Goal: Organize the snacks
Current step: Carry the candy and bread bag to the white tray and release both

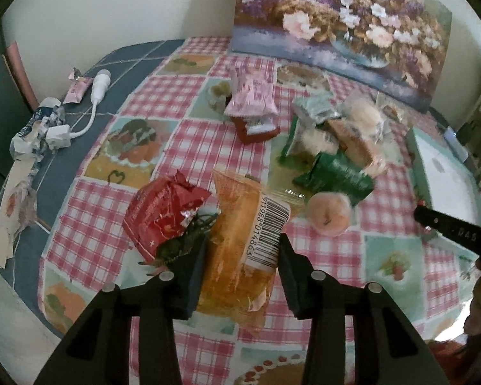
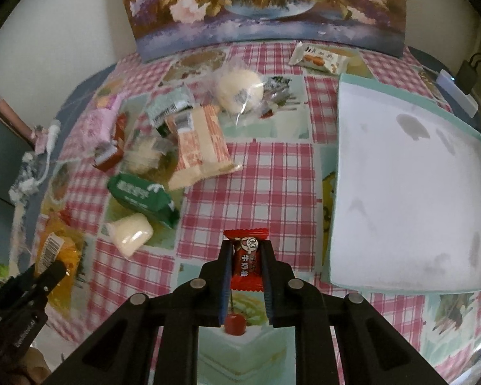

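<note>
Crinkly red candy wrapper (image 2: 246, 261) pinched in right jaws, glossy orange cellophane packet (image 1: 240, 243) between spread left jaws.

The left hand-held gripper (image 1: 242, 253) is matte black plastic: two angular arms tapering into flat fingers (image 1: 194, 276) with dark blue-grey inner pads. Four round silver screws (image 1: 165, 276) sit along its linkage, and slotted cut-outs open lower in the frame. The right hand-held gripper (image 2: 247, 256) has the same black build, blue-tinted pads and silver screw heads (image 2: 198, 283). Small white lettering marks the casing, too blurred to read.
</note>
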`<control>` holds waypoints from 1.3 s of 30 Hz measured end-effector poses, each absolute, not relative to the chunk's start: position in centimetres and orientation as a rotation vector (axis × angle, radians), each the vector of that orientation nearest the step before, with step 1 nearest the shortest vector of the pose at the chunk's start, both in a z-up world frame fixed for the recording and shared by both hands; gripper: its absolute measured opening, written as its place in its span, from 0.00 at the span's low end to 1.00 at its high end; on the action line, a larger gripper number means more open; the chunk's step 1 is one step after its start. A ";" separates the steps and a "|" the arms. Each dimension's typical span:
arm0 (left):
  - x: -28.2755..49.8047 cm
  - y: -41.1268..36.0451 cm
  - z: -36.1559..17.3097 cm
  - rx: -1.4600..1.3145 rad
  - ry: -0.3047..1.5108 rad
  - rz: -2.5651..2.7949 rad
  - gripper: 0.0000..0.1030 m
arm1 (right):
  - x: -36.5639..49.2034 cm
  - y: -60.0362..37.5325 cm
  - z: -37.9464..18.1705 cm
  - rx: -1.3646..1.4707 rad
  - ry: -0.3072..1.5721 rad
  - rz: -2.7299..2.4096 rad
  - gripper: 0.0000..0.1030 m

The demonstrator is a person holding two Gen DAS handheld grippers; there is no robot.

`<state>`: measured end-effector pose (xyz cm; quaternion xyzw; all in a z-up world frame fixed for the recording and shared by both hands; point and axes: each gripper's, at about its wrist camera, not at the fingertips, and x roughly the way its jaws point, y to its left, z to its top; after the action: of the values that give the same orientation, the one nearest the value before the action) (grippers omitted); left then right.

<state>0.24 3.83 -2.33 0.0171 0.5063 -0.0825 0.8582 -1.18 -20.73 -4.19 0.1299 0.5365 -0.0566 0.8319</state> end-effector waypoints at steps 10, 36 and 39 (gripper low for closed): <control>2.2 0.2 2.8 0.020 1.025 -0.205 0.43 | -0.6 -23.5 -1.5 0.380 1.094 -0.187 0.17; 10.4 -28.2 0.7 0.086 1.117 -0.532 0.43 | 1.4 -43.2 -3.4 0.575 1.013 -0.716 0.18; 10.7 -30.7 -0.3 0.090 1.119 -0.563 0.43 | 1.4 -45.2 -4.0 0.586 1.012 -0.762 0.18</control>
<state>10.67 -30.66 -0.35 0.0421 0.5236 -0.2632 0.8092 1.39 -45.17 -4.02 0.2697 0.4661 -0.3507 0.7662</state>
